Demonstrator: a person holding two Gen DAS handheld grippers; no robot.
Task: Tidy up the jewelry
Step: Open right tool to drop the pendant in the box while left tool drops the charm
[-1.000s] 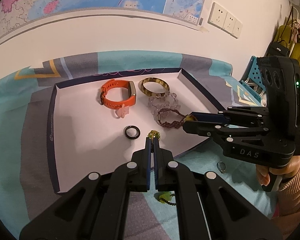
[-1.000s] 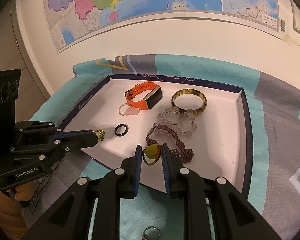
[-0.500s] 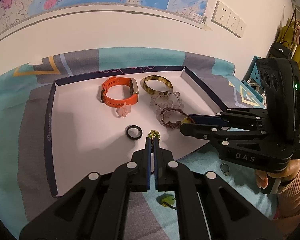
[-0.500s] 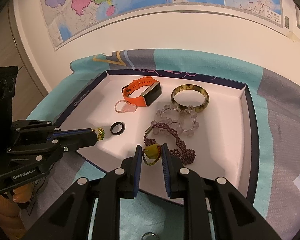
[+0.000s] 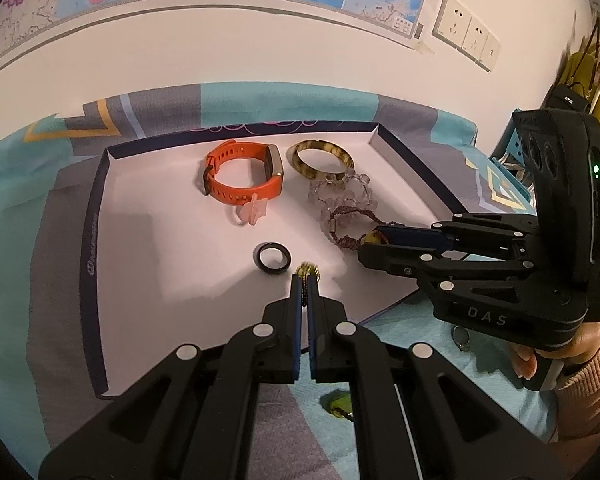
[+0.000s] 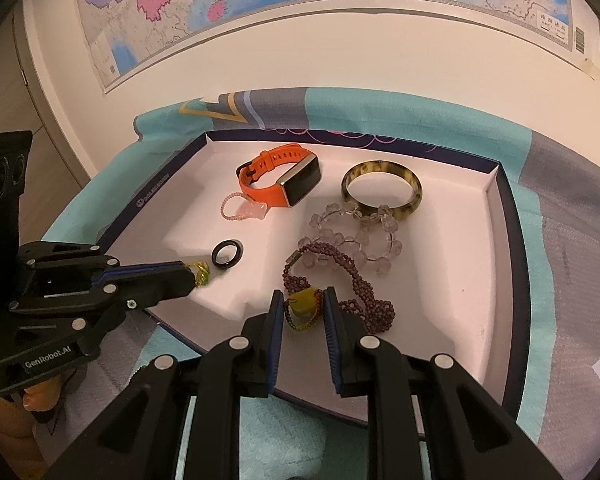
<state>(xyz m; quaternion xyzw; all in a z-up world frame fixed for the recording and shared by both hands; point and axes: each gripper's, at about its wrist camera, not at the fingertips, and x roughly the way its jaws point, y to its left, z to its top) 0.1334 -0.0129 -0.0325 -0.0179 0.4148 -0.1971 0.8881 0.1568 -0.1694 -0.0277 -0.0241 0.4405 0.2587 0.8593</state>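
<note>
On the teal-and-grey cloth [image 5: 160,108] nearest the cameras, a small green piece [image 5: 340,406] lies under the left gripper, and a small silver ring [image 5: 459,336] lies near the tray's right near corner. Left gripper [image 5: 305,280] is clamped fully on a thin green-gold beaded piece [image 5: 308,270], held over the near part of the white tray [image 5: 100,208], just right of the black ring [image 5: 271,257]. Right gripper [image 6: 301,306] is narrowed on a yellow-green pendant [image 6: 303,307], gripped between its pads over the tray's near edge; whether the pendant's dark cord joins the purple beaded bracelet [image 6: 356,292] lying just beyond and right cannot be told. Farther in, a clear crystal bead bracelet [image 6: 356,236] is seen touching the purple one and overlapping the near rim of the tortoiseshell bangle [image 6: 382,192]. Left of the bangle, an orange smartwatch [image 6: 280,180] is set on its side, with a small pink bead loop [image 6: 244,210] at its near side. Beyond the tray, wall maps [image 6: 260,0] and wall sockets [image 5: 466,36] are visible. A hand in a pink sleeve [image 5: 560,356] is seen on the right gripper's handle.
</note>
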